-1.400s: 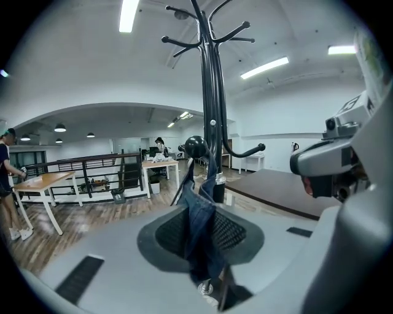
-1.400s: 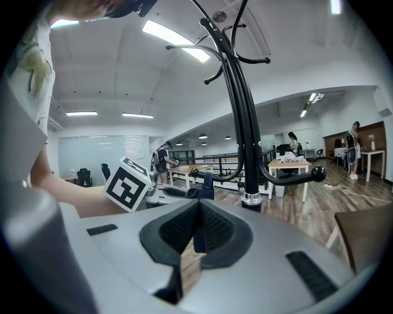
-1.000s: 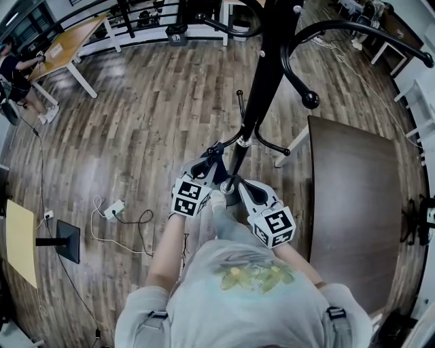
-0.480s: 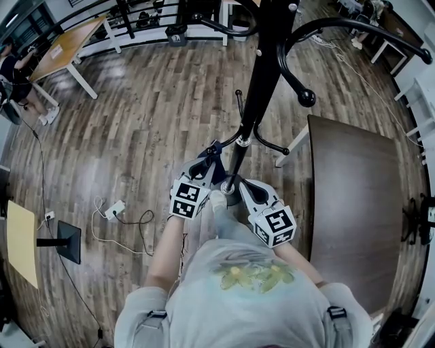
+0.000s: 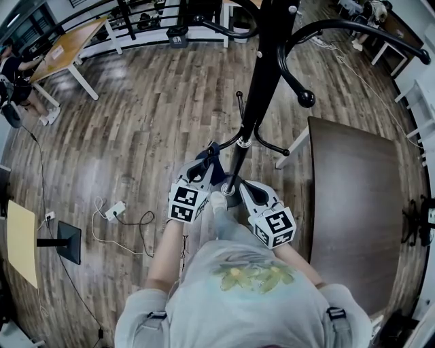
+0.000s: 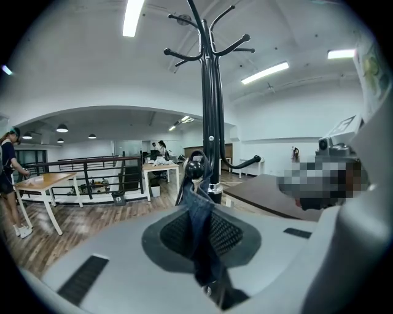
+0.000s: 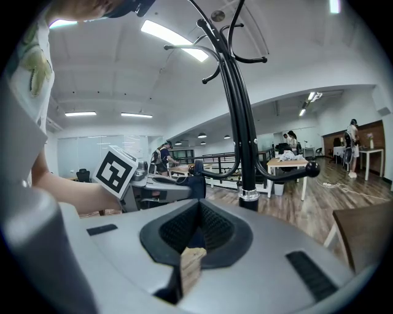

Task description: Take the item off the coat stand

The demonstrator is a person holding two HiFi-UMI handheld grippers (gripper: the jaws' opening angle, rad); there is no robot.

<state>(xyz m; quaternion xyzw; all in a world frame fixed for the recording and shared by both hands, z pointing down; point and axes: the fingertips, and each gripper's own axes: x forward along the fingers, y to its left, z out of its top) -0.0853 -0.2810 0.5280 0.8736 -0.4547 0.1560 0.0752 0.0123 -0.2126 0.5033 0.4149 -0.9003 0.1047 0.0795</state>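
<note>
The black coat stand (image 5: pixel 255 88) rises just in front of me; its lower hooks spread near my hands. A dark blue denim item (image 5: pixel 216 168) hangs from the ball end of one low hook (image 6: pixel 195 167). My left gripper (image 5: pixel 212 158) is shut on a strip of that denim (image 6: pixel 199 227), which runs taut up to the hook. My right gripper (image 5: pixel 231 185) sits close beside it at the pole's right. In the right gripper view its jaws (image 7: pixel 198 230) are shut on blue fabric with a tan patch (image 7: pixel 189 264). That view also shows the left gripper (image 7: pixel 184 184) at the hook.
A dark brown table (image 5: pixel 353 204) stands close on the right, white-legged desks behind it. A wooden table (image 5: pixel 64 47) and a person (image 5: pixel 13 75) are far left, by a black railing (image 5: pixel 136 20). A power strip with cable (image 5: pixel 114 207) lies on the wood floor.
My left gripper has drawn slightly back and down toward me with the denim strip in it. The right gripper has barely moved.
</note>
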